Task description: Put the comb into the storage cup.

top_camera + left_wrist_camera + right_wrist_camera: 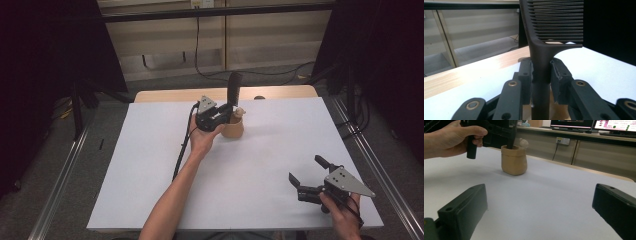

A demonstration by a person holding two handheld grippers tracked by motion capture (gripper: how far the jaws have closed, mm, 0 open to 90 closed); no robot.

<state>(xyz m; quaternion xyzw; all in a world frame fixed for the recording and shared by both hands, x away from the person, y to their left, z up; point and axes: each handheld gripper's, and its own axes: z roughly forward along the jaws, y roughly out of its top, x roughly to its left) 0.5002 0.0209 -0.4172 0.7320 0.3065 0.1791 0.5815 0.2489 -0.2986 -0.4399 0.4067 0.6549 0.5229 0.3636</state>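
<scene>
in the high view the left gripper [223, 116] clamped a black comb [233, 90] upright, its handle dipping into a tan pouch [233, 128] just beside; the right gripper [309, 173] rested well apart, near the table's [150, 165] front edge.

in the left gripper view the pads [556, 75] pinched the comb's [554, 22] handle, long axis vertical.

in the right gripper view the jaws stood wide, empty, the pouch [514, 161] far ahead.

light: dim, even | edges: dark | near fingers: soft-focus
</scene>
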